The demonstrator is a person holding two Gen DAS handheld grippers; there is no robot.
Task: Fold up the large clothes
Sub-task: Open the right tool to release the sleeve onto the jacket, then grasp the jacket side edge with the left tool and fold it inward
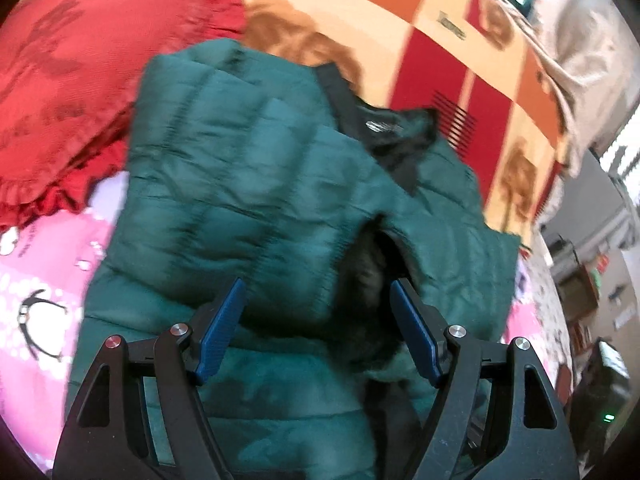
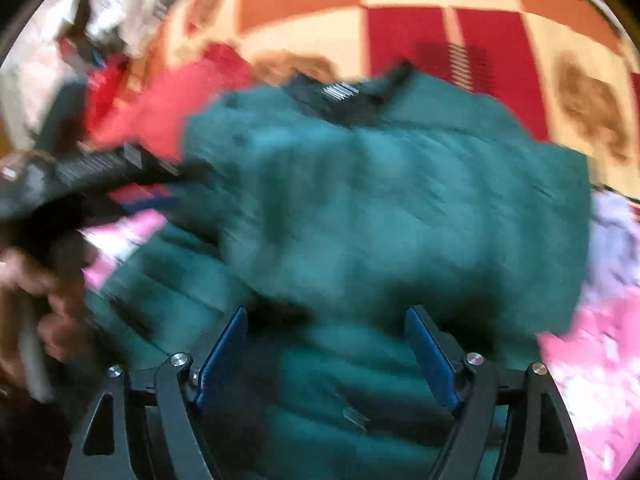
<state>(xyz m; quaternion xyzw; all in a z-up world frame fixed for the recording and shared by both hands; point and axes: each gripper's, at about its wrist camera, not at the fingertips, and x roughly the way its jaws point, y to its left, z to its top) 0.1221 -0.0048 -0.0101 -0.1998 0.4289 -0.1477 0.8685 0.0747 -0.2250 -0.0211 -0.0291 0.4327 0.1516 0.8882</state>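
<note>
Your green quilted jacket (image 1: 248, 184) lies spread over the pink printed sheet (image 1: 36, 280) on the bed, collar end toward the wall, w/ one padded panel lying over the body. Its black collar lining (image 1: 372, 120) faces up.

Around it: a red frilled pillow (image 1: 60, 92) sits to the L, its ruffle edge just beside the jacket's shoulder, maybe touching; can't tell through the blur. Behind the collar hangs an orange, red & cream checked blanket (image 1: 440, 60) w/ brown teddy-bear motifs. A beige curtain (image 1: 580, 52) hangs at the far R in the L wrist view.

In the R wrist view your left gripper (image 2: 60, 184) shows as a dark smear at the L edge, over the jacket's side, w/ your hand (image 2: 44, 284) below it.

Writing: a pale label (image 1: 383, 126) on the collar lining, text too blurred to read. A small word printed on a cream blanket square (image 1: 452, 26), also not legible.

Tongs: left gripper (image 1: 316, 308) spread wide, blue pads (image 1: 222, 332) apart, hovering over the jacket's lower half, nothing pinched. Right gripper (image 2: 326, 340) likewise spread wide above the jacket, pads (image 2: 430, 360) holding nothing.

Room: shelves and dark furniture (image 1: 576, 288) at the R past the bed; R view heavily motion-blurred.
</note>
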